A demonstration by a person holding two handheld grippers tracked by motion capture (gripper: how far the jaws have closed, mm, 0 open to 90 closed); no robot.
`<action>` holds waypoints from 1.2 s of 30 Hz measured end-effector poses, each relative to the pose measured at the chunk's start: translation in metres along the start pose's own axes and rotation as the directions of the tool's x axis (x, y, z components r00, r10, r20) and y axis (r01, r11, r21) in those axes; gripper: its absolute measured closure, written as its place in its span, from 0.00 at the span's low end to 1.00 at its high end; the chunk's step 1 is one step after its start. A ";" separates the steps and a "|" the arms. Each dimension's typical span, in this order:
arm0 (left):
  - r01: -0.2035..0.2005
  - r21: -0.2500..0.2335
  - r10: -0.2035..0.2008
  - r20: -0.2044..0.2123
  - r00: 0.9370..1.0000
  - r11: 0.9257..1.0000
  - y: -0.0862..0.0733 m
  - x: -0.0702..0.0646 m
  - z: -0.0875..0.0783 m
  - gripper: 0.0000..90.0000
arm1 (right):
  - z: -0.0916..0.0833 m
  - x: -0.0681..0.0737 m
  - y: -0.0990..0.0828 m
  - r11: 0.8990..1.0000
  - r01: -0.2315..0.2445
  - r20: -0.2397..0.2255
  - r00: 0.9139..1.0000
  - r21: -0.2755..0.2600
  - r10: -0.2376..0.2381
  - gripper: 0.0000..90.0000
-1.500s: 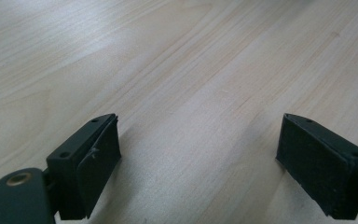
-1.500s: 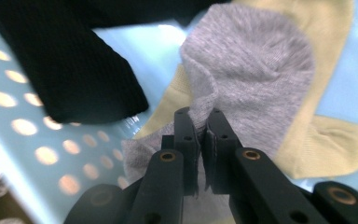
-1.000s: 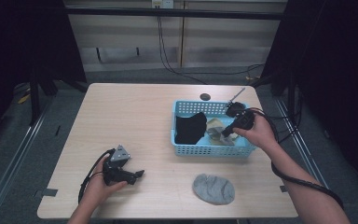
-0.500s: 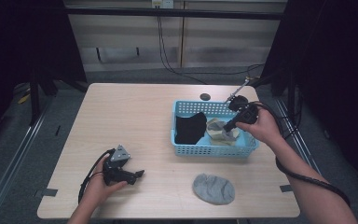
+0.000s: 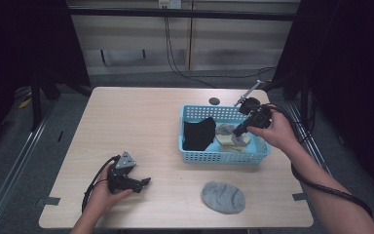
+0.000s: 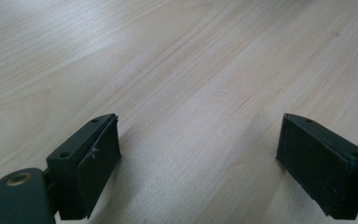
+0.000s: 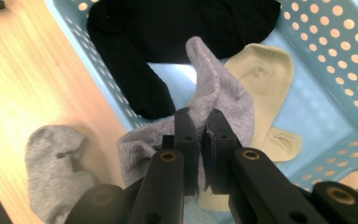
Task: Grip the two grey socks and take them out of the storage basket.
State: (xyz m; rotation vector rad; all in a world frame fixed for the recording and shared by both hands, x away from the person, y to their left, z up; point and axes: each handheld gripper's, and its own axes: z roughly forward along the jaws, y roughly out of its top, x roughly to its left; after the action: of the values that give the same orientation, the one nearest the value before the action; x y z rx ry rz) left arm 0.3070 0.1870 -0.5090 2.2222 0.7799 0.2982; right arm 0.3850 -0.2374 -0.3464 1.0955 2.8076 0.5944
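table (image 5: 141,122) carries all | blue basket (image 5: 209,157) is my landmark, black sock (image 5: 198,134) and beige sock (image 5: 233,140) inside | second grey sock (image 5: 223,197) lies on the wood near its front wall | right gripper (image 7: 200,126) clamps grey sock (image 7: 219,88) over basket; soft, light, pinch a fold | left gripper (image 6: 198,158) wide, empty, well left of basket | sock's lower end hidden by jaws

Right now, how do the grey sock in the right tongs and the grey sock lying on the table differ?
The grey knitted sock in the tongs is pinched by the right tongs and hangs lifted over the light blue perforated plastic basket; the grey sock on the table lies loose on the pale wooden table, outside the basket. The held one is drawn out long; the other is bunched into a flat oval. Both look like the same grey knit.
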 end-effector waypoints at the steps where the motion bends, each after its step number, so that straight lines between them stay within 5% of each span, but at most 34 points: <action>1: 0.000 -0.001 0.000 0.000 1.000 1.000 0.000 0.000 0.000 0.14 | -0.001 0.001 0.000 1.000 0.006 0.002 1.000 -0.004 -0.006 0.95; 20: -0.002 0.001 0.002 -0.001 1.000 1.000 0.000 0.000 0.000 0.14 | -0.021 0.032 0.002 0.994 0.082 -0.028 0.996 -0.067 -0.085 0.95; 36: -0.003 0.000 0.003 -0.002 1.000 1.000 0.000 0.000 0.000 0.14 | -0.018 0.058 0.004 0.984 0.154 -0.069 0.985 -0.085 -0.160 0.95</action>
State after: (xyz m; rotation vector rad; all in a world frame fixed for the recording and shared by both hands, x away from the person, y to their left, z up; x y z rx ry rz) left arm 0.3071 0.1871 -0.5089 2.2241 0.7776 0.3023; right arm 0.3407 -0.2017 -0.3243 0.8452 2.8709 0.7378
